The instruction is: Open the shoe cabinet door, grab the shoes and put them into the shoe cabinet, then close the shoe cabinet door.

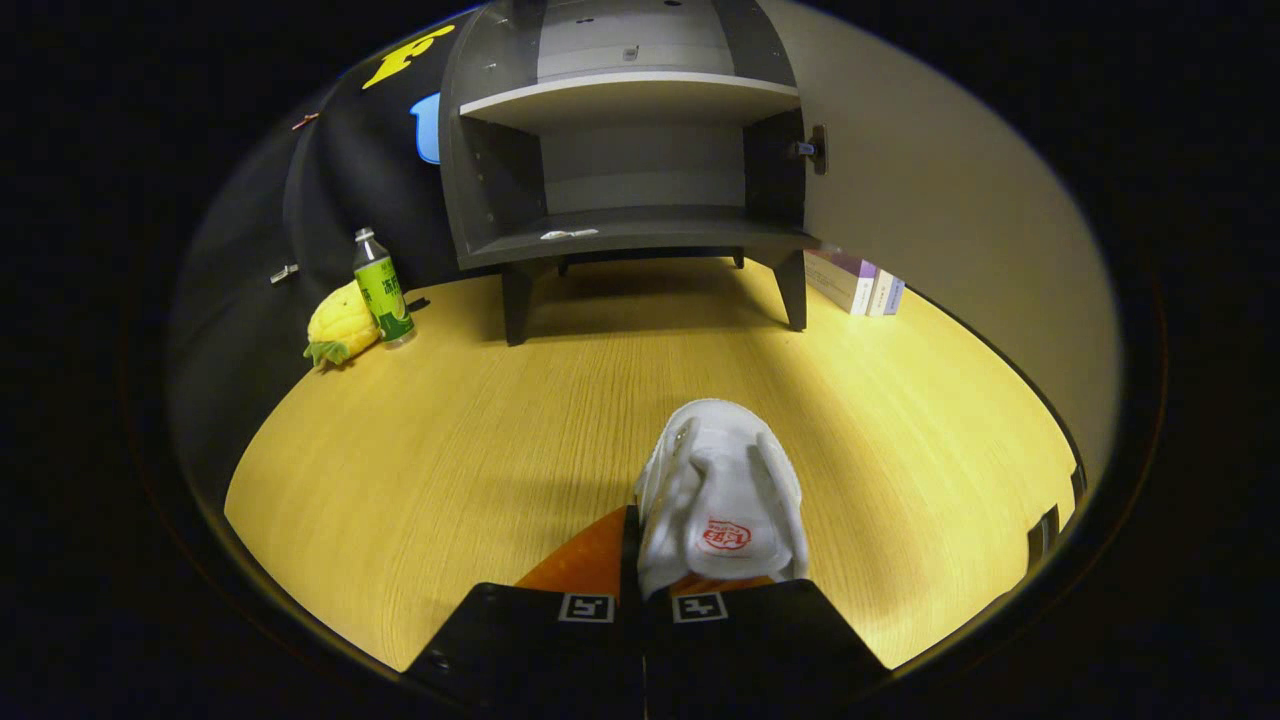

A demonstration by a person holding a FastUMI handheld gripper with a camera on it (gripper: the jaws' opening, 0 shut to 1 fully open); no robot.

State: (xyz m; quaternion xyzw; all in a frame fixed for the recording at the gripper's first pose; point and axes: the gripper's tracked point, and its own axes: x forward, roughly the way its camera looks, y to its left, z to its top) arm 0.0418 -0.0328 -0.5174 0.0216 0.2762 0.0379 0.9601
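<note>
My gripper [634,572] is shut on a white shoe [722,490], its two fingers pinching the shoe's side wall near the opening, with the tongue and its red label facing me. The shoe hangs above the wooden floor [450,450] and its toe points toward the cabinet. Well beyond the fingers stands the grey shoe cabinet [625,160] on short legs. Its door [930,200] is swung wide open to the right. Both the bottom shelf [640,232] and the upper shelf [630,98] hold no shoes. A small white scrap lies on the bottom shelf.
To the left of the cabinet a green-labelled bottle [383,290] stands against the black cloth wall, with a yellow pineapple plush toy [342,325] beside it. Two small boxes [855,283] lie by the cabinet's right leg, under the open door.
</note>
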